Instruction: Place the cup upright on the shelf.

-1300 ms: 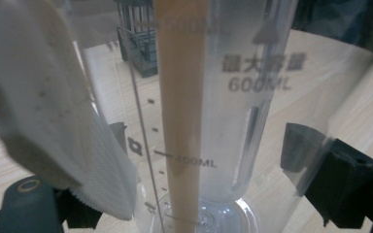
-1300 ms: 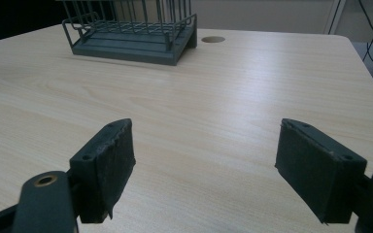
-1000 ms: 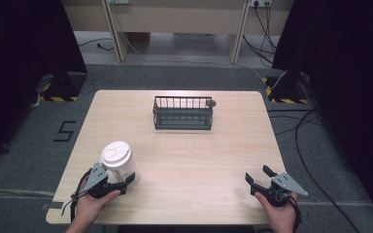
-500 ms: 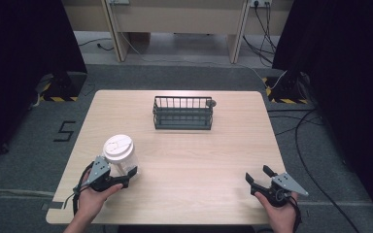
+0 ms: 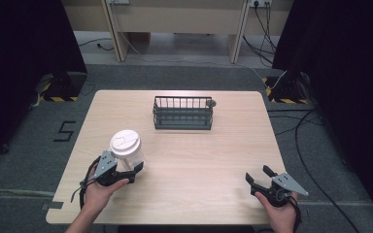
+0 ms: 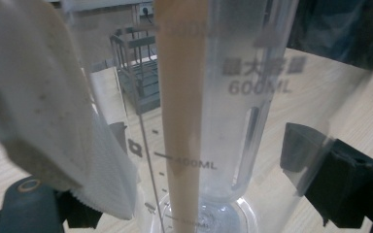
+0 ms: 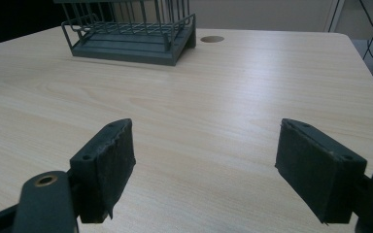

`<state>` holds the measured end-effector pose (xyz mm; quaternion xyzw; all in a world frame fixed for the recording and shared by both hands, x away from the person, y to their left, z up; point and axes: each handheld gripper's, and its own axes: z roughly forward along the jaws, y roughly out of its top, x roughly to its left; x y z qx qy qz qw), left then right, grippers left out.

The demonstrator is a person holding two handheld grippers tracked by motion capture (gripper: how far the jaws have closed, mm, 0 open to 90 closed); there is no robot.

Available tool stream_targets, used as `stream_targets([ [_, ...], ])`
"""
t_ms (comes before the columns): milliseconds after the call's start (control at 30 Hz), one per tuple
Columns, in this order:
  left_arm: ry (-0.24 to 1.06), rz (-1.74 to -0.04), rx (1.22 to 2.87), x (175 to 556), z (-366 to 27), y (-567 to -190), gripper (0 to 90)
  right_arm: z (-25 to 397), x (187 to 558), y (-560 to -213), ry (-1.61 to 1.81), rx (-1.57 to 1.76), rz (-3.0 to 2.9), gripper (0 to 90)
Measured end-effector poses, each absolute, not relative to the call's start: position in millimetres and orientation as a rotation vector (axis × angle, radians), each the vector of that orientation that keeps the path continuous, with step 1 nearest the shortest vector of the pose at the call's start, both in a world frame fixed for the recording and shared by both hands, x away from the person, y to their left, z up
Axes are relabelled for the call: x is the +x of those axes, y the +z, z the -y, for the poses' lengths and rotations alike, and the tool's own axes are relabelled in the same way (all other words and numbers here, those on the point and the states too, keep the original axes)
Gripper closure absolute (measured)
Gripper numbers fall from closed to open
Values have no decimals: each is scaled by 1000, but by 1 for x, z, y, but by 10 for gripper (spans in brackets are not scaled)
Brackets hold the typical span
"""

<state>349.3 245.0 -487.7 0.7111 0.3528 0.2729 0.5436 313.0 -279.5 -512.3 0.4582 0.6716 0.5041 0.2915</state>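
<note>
A clear plastic measuring cup [image 5: 126,149] with a white lid stands upright at the table's front left. My left gripper [image 5: 129,163] is shut on its lower body. In the left gripper view the cup [image 6: 243,97] is very close between the two black jaws, with "600ML" printed on its wall. A whitish textured sheet [image 6: 43,121] shows at its left side. My right gripper [image 5: 257,174] rests low at the table's front right, open with nothing between its fingers; the right gripper view has its [image 7: 204,145] jaws wide apart over bare wood.
A dark wire basket [image 5: 183,112] stands at the middle back of the wooden table [image 5: 223,150]; it is also ahead in the right gripper view [image 7: 131,29]. A round cable hole [image 5: 212,103] lies by its right end. Cables run over the floor beyond.
The left gripper and the cup have shifted a little forward and to the right across the table. The right gripper has stayed in place.
</note>
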Motion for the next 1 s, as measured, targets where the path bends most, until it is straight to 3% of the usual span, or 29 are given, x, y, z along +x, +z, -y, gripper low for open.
stream_targets([
  [1000,661,-810,1648,380,-226,-463,157,281,314,-512,1344,1219,-1794,225],
])
